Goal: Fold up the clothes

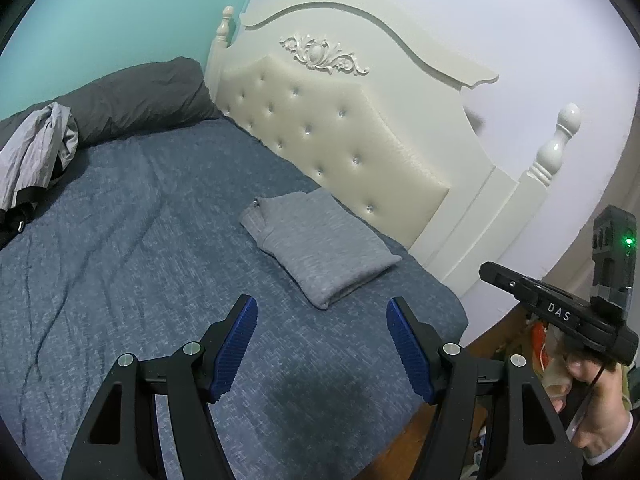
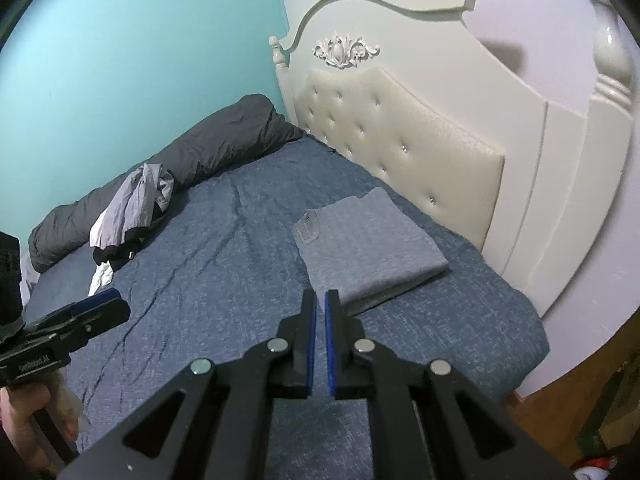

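This is a bedroom in a home. A bed with a blue textured cover fills the space ahead of the tools. At its head, ahead and to the right of them, stands a cream headboard with button-tufted padding, a carved ornament and turned posts. A dark grey rolled duvet lies along the far left side against a turquoise wall; the wall behind the headboard is pale. Clothes lie on the bed: a folded grey garment just ahead, a crumpled heap farther left.
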The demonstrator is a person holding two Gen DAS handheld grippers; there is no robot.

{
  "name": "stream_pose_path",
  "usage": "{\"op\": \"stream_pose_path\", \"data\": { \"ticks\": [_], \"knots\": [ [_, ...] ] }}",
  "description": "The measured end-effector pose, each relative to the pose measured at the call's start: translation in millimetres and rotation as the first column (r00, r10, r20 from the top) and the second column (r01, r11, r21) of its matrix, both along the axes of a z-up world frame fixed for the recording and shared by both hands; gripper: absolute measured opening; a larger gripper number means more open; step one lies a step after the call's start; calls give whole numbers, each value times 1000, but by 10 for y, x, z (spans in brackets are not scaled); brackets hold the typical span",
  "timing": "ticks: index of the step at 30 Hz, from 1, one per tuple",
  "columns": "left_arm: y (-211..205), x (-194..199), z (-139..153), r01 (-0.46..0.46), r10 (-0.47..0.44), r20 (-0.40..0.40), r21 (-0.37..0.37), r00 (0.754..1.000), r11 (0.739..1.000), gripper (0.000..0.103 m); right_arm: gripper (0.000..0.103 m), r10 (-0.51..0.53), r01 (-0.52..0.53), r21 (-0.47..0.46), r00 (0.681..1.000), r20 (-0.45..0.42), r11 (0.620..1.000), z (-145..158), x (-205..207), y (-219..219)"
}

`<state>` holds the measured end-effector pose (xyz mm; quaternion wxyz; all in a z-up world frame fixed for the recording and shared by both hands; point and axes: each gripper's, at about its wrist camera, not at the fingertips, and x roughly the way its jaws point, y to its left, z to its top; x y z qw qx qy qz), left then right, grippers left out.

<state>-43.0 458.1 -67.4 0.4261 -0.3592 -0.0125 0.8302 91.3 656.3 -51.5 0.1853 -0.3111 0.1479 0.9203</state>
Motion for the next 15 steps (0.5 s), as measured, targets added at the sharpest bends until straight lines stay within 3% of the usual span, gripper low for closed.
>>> {"op": "stream_pose_path", "data": {
  "ticks": [15],
  "knots": [
    [-193, 304, 160, 33, -34, -49, -3, 998, 999, 72, 4, -55, 56, 4, 998, -29, 998, 65, 390, -241]
  ]
}}
